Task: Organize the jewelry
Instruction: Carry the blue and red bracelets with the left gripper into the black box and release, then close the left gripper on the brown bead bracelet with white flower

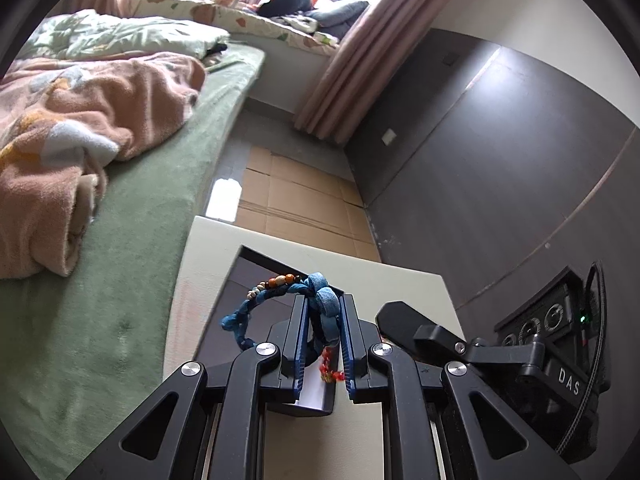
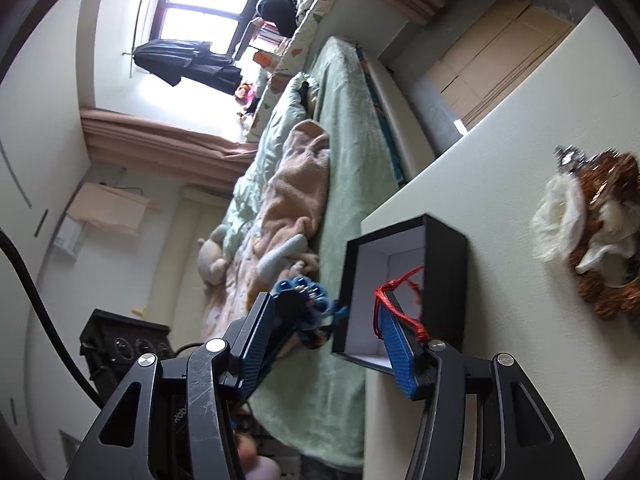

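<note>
Pinching a blue bracelet of knotted cloth and wooden beads in the left gripper, clamped hard on the thick knot, probably because that is the one firm part of a floppy loop. Hanging the rest of the loop free to the side, above a small black box with a white lining. Parked at the near edge of a white table, beside the bed, presumably so that both tools can reach into it. Seen from the right wrist, carrying a red cord draped over one finger of the right gripper, spread wide and clasping nothing; hooked rather than squeezed, it seems, as a thin string would slip out of a flat pinch. Trailing from that finger into the open box, so apparently partly lodged there already. Hard to tell from the left wrist whether the red strand glimpsed low between the fingers touches them or only lies beneath. Holding the bracelet just beside the box mouth and not inside it, perhaps waiting for the cord to drop clear. Leaving a brown and white bundle well apart on the table, untouched, likely next to sort.
</note>
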